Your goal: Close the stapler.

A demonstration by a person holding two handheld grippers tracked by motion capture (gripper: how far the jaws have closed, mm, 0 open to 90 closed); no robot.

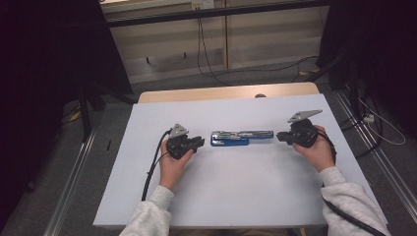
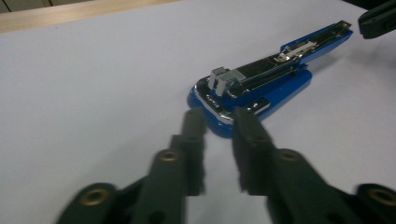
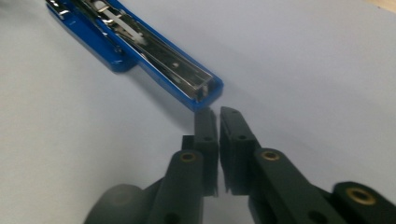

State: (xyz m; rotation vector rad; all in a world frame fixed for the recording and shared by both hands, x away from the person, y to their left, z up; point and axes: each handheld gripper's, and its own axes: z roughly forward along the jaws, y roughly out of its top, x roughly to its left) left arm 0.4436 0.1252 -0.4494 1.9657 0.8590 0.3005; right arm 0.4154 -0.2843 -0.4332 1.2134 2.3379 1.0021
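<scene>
Stapler (image 1: 242, 137): one, lying flat mid-worktop, swung fully open end to end. Blue plastic body, chrome staple channel and metal insides facing up. In the left gripper view (image 2: 252, 88) the wide hinged end with a grey block on top was nearest; the thin blue arm ran away toward the far right. In the right gripper view (image 3: 140, 51) the narrow open channel end was nearest.

Two grippers, one per hand. Left gripper (image 1: 199, 142) fingers (image 2: 194, 135) stood apart with a clear gap, holding nothing; tips sat just short of the stapler's hinged end, looked close to touching but contact could not be confirmed. Right gripper (image 1: 279, 137) fingers (image 3: 206, 130) were nearly together, only a thin slit between them, nothing in it; tips just beside the thin end of the stapler, apart from it by a small gap.

So the stapler lay between the two grippers, long axis in line with both, each gripper pointing inward at one end.

Left hand (image 1: 173, 164) and right hand (image 1: 317, 150) each wrapped around a gripper body, light grey sleeves coming in from the bottom edge. A grey three-cornered plate topped each gripper. A black cable trailed from each back along the forearm.

Worktop (image 1: 226, 196) was pale blue-grey, with a wooden edge along the far side. Floor beyond carried loose black cables.
</scene>
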